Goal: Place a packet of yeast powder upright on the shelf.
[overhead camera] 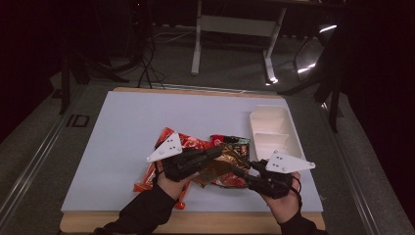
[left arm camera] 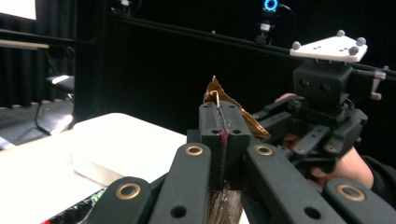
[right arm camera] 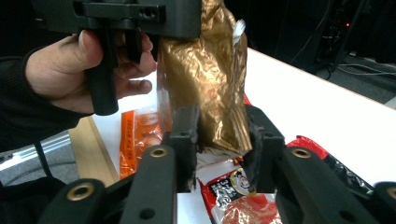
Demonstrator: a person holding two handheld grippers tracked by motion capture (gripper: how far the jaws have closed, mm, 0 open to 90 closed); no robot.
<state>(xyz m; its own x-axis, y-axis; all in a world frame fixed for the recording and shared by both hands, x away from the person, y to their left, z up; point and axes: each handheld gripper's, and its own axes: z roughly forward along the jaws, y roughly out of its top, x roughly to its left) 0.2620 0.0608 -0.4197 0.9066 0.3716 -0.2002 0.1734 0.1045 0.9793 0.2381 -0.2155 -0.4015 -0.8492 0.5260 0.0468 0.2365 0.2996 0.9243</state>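
Claws are both working on the gold packet [right arm camera: 205,79] right now, up off the desk [overhead camera: 122,122] near its front edge. My left claw [left arm camera: 223,119] is clamping tight on the packet's top edge, jaws pressed flat together with foil sticking out above them. My right claw [right arm camera: 219,140] is bracketing the lower body of that same packet; its jaws are sitting close on either side of the foil, though I cannot tell whether the pads are actually biting yet.

Below, the red snack wrappers [overhead camera: 195,147] are lying in a loose pile at the near middle of the desk, with an orange sachet [right arm camera: 140,135] at the near left. Over at the far right, the white divided tray [overhead camera: 274,129] is looking bare, as far as I can make out.

So I'm judging this as early going: one packet is lifted and gripped, nothing is in the tray yet, and the opening or emptying is all ahead of me.
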